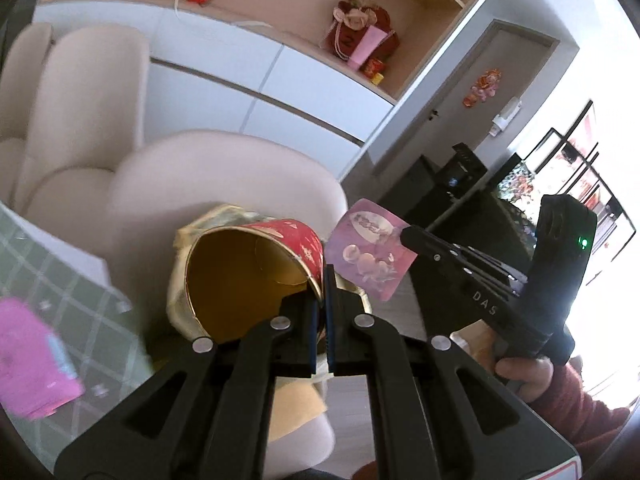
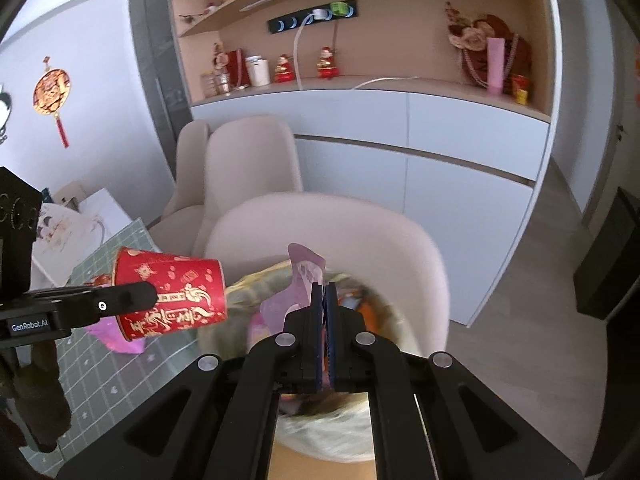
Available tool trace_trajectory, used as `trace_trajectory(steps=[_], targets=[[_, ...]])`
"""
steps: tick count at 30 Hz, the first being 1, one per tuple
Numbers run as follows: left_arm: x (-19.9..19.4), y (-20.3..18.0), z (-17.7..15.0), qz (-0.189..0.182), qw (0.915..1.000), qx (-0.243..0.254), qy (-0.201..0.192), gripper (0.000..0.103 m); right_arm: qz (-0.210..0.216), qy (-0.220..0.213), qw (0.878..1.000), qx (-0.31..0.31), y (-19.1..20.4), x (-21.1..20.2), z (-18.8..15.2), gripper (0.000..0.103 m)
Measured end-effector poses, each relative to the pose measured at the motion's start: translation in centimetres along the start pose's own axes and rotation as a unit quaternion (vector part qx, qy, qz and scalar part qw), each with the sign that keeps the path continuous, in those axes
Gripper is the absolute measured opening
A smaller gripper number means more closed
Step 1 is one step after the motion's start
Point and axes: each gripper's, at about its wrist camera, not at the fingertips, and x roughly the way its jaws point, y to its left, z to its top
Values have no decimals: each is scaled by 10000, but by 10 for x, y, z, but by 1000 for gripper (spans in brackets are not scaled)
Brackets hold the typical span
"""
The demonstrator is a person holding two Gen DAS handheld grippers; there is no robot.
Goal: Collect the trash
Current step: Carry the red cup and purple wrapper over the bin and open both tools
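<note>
Above the cream chair (image 2: pixel 328 232), left gripper (image 1: pixel 320 292) clamping the rim of a red paper cup (image 1: pixel 260 268), tipped sideways; right gripper (image 2: pixel 324 304) pinching a purple wrapper (image 2: pixel 308 276) beside it, over a gold-lined trash bag (image 1: pixel 180 296).

pink packet (image 1: pixel 34 364) blurred, cut by frame edge | bin contents (image 2: pixel 360 308) blurred, can't ID

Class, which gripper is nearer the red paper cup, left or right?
Left. The left gripper is shut on the red cup's rim, holding it tipped on its side. The right gripper, beside the cup but apart, is shut on a purple wrapper.
</note>
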Motion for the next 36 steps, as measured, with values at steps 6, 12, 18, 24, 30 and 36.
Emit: trace_trajectory(steps=[6,12,18,24,30,36], targets=[[61,5,6,-124,9987,-236,439,3,-5,122,9998,171,-32,25,5,4],[122,15,-9,730,9875,-9,1395,4,105,267,9991,317,-52,48,5,4],[150,33,-20,1206,9733,-109,1951,5,311,432,9980,354,-55,71,4,4],[142,36,-19,925,9782,-252,1840,10,499,691,9960,277,-47,97,0,4],[120,23,-21,709,9834,-100,1666,42,527,1007,9933,225,-37,117,-15,4],[83,10,-27,885,9883,56,1243,49,621,1322,9892,77,-19,120,-35,4]])
